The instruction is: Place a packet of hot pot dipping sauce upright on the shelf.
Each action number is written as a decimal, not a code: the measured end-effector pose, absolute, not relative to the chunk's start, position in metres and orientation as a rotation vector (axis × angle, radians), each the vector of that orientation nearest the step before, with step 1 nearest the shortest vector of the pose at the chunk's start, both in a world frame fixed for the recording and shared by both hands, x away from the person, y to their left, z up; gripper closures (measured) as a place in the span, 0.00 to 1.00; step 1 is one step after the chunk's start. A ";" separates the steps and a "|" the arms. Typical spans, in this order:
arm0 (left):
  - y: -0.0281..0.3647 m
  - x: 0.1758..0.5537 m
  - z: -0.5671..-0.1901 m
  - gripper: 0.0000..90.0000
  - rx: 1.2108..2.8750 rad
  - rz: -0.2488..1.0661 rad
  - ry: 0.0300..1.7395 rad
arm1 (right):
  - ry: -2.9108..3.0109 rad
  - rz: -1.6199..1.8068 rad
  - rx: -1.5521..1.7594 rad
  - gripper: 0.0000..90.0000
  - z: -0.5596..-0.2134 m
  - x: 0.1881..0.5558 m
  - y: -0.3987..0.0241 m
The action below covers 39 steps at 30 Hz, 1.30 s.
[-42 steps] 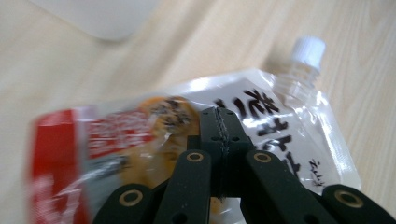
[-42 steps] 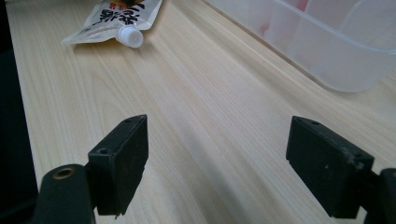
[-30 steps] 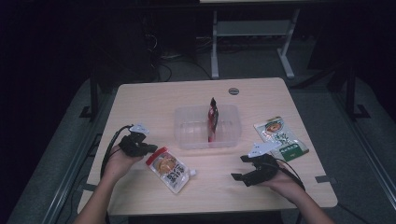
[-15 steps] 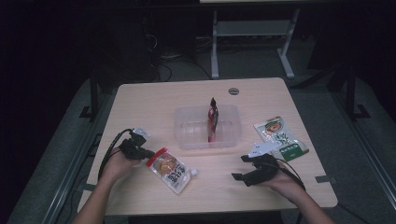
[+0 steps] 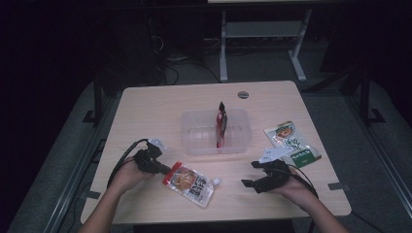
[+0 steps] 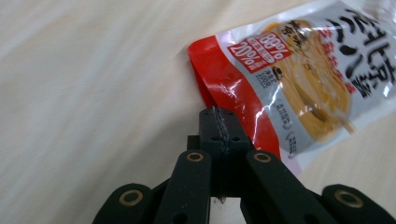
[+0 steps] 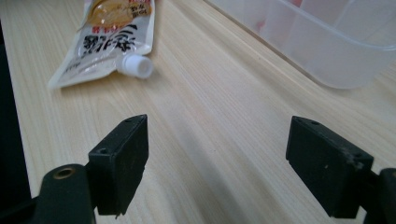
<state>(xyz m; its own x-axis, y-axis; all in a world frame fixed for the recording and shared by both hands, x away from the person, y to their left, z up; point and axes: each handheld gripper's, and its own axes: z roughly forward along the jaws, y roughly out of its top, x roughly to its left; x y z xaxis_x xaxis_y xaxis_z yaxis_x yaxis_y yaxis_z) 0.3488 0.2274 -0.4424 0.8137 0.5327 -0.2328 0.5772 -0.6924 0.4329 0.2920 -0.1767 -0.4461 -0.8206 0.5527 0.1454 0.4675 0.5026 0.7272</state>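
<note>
— Writing is showing on the spouted pouch [image 6: 308,79]: a red patch near its red end is reading "88%" and "20%", with large dark East Asian characters running along the silver side; the finer print is staying too small to read.

— Where is that pouch lying?

— It is lying flat on the table [image 5: 160,104], toward the near edge, between the two hands, with its white cap [image 7: 136,66] pointing at the right gripper [image 5: 257,177]. The left gripper [image 5: 164,169] is sitting at the pouch's red end, jaws pressed together; in the left gripper view the tips are resting just beside the red edge, nothing pinched.

— And the right one?

— Its jaws are standing spread, holding nothing, low over bare wood, well apart from the pouch.

— What else is lying about?

— The clear tub [image 5: 194,141] is sitting mid-table with a dark red packet [image 5: 221,124] standing upright inside. A green packet [image 5: 291,143] is lying near the right edge; its lettering is too small to read. Open wood is stretching between tub and near edge.
</note>
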 end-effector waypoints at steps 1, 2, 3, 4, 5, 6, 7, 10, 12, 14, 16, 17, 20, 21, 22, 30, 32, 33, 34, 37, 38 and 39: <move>0.225 0.348 -0.442 1.00 2.513 -0.139 0.807 | 2.629 1.223 0.906 0.23 -0.446 0.292 -0.177; 0.222 0.346 -0.442 1.00 2.515 -0.146 0.793 | 2.630 1.223 0.911 0.23 -0.446 0.292 -0.177; 0.219 0.345 -0.442 1.00 2.521 -0.155 0.782 | 2.630 1.223 0.912 0.23 -0.446 0.292 -0.177; 0.216 0.344 -0.442 1.00 2.527 -0.167 0.767 | 2.629 1.222 0.913 0.23 -0.445 0.292 -0.177; 0.214 0.343 -0.441 1.00 2.532 -0.177 0.755 | 2.630 1.221 0.914 0.23 -0.445 0.292 -0.178; 0.212 0.342 -0.442 1.00 2.536 -0.188 0.746 | 2.630 1.222 0.914 0.23 -0.445 0.292 -0.178; 0.209 0.341 -0.442 1.00 2.538 -0.196 0.731 | 2.629 1.222 0.914 0.23 -0.445 0.292 -0.178; 0.203 0.338 -0.442 1.00 2.546 -0.220 0.707 | 2.629 1.220 0.907 0.23 -0.446 0.293 -0.179; 0.198 0.335 -0.442 1.00 2.548 -0.241 0.692 | 2.633 1.218 0.909 0.23 -0.447 0.293 -0.178; 0.193 0.333 -0.443 1.00 2.559 -0.254 0.667 | 2.635 1.217 0.910 0.23 -0.447 0.293 -0.178; 0.187 0.330 -0.443 1.00 2.565 -0.271 0.642 | 2.636 1.216 0.911 0.23 -0.447 0.293 -0.178; 0.184 0.329 -0.443 1.00 2.567 -0.272 0.630 | 2.637 1.215 0.911 0.23 -0.447 0.293 -0.179; 0.175 0.325 -0.444 1.00 2.570 -0.292 0.592 | 2.642 1.208 0.915 0.23 -0.447 0.293 -0.179; 0.171 0.323 -0.444 1.00 2.561 -0.300 0.584 | 2.643 1.208 0.917 0.23 -0.447 0.293 -0.179; 0.168 0.321 -0.444 1.00 2.563 -0.308 0.571 | 2.644 1.209 0.918 0.23 -0.447 0.293 -0.179; 0.141 0.307 -0.446 0.98 2.566 -0.332 0.476 | 2.653 1.200 0.916 0.23 -0.449 0.293 -0.178; 0.139 0.305 -0.445 0.98 2.567 -0.316 0.462 | 2.655 1.197 0.926 0.23 -0.449 0.293 -0.179; 0.139 0.305 -0.443 0.98 2.565 -0.297 0.459 | 2.655 1.197 0.926 0.23 -0.448 0.293 -0.179; 0.139 0.306 -0.441 0.98 2.569 -0.284 0.458 | 2.655 1.199 0.926 0.23 -0.448 0.293 -0.179; 0.142 0.307 -0.436 0.99 2.545 -0.242 0.472 | 2.653 1.200 0.923 0.23 -0.449 0.294 -0.180; 0.143 0.308 -0.433 0.99 2.544 -0.226 0.461 | 2.654 1.199 0.924 0.23 -0.449 0.294 -0.180; 0.143 0.308 -0.431 1.00 2.541 -0.210 0.454 | 2.655 1.199 0.924 0.23 -0.449 0.294 -0.180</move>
